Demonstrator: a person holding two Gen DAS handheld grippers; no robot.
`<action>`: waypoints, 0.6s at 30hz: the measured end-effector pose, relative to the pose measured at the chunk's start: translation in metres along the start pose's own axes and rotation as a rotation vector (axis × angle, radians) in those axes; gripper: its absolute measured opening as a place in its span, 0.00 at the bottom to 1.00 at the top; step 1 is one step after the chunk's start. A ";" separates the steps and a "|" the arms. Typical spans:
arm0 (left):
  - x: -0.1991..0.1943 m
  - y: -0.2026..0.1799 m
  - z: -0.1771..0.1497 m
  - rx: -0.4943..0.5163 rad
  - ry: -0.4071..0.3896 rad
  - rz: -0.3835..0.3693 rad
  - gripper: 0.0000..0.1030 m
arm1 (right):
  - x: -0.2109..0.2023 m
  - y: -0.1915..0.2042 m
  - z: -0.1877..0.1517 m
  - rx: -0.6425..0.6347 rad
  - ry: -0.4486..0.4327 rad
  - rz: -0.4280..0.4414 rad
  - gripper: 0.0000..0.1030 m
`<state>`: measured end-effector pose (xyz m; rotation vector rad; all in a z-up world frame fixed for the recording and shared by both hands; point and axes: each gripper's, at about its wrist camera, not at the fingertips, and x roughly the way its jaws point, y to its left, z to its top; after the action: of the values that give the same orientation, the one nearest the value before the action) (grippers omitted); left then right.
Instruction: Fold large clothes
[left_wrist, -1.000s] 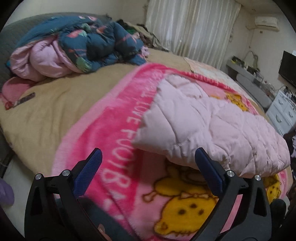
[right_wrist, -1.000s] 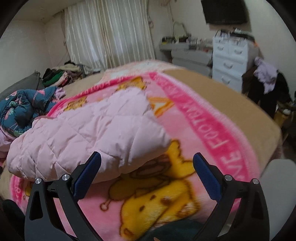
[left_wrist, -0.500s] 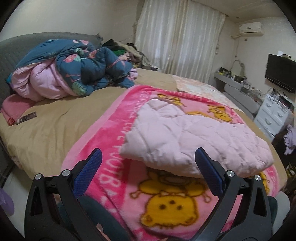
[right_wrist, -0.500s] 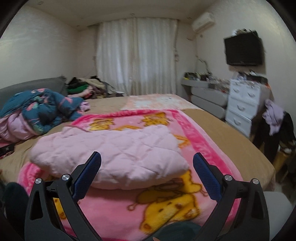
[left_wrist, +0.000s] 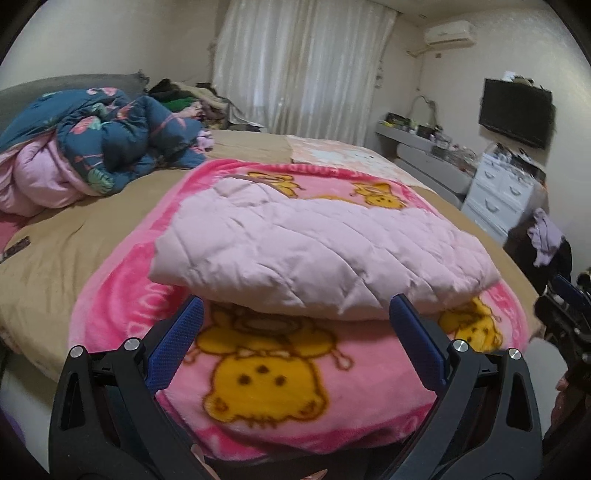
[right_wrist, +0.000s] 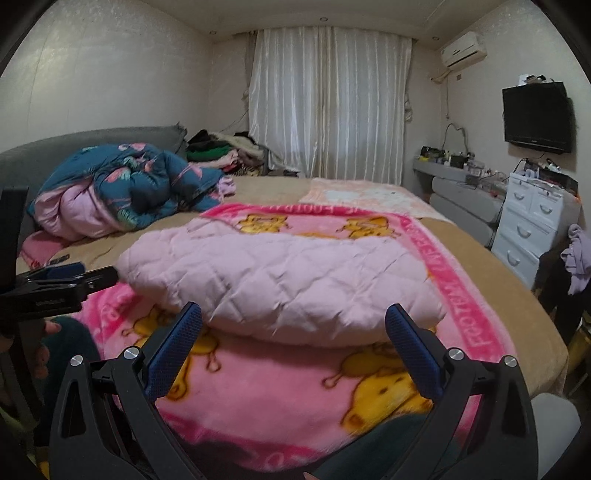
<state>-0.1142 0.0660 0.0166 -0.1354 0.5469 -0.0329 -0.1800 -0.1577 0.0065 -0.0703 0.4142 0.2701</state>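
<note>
Pink quilted garment lies folded into a thick bundle on a pink cartoon blanket, which is spread across the tan bed. In the left wrist view the bundle fills the centre, its near edge just beyond the tips of the left tool, whose blue-padded jaws stand wide apart with nothing between them. The right tool is likewise spread wide and empty, with the garment at 12 o'clock from it, resting flat and touched by neither tool. In the right wrist view, the left tool shows again at 9 o'clock, held by a hand partly seen at the frame edge. A crumpled blue floral duvet with a pink lining sits at 10 o'clock near the grey headboard. White curtains hang at 12 o'clock. At 3 o'clock stand white drawers, with a dark television on the wall above them.
</note>
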 end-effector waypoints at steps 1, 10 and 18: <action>0.001 -0.003 -0.003 0.006 0.002 0.000 0.91 | 0.001 0.001 -0.003 0.004 0.004 0.000 0.96; 0.015 -0.019 -0.029 0.050 0.004 -0.045 0.91 | 0.028 -0.002 -0.040 0.052 0.086 -0.016 0.96; 0.026 -0.026 -0.037 0.069 0.047 -0.028 0.91 | 0.037 -0.005 -0.050 0.051 0.116 -0.024 0.96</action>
<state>-0.1113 0.0339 -0.0246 -0.0753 0.5899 -0.0819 -0.1653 -0.1598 -0.0538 -0.0406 0.5346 0.2323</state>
